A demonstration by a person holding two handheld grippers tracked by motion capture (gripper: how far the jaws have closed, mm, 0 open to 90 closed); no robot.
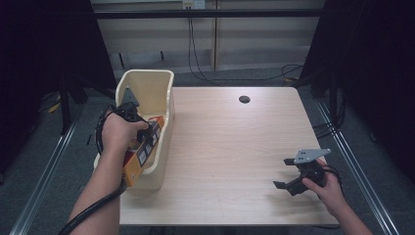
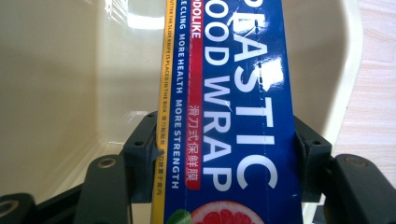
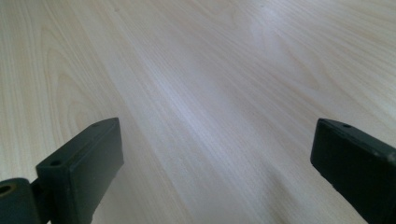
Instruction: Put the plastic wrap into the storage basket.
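You're in a lab-style recording bay: black curtains (image 1: 44, 58) on both sides, loose cables (image 1: 195, 54) down the back wall, metal floor rails (image 1: 44, 181), one bare wooden bench (image 1: 235, 147)

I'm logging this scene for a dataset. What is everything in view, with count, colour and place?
bin: one, cream, on the table's left edge
plastic wrap box: one, blue with yellow side, leaning out of the bin, clamped in the left gripper
table: one, light wood, centre
hole: one, dark, far part of the table
cables: several, black, on the floor behind the table
left gripper: one, black, shut on the box
right gripper: one, black, open, above the table's near right
hands: two, one holding each gripper
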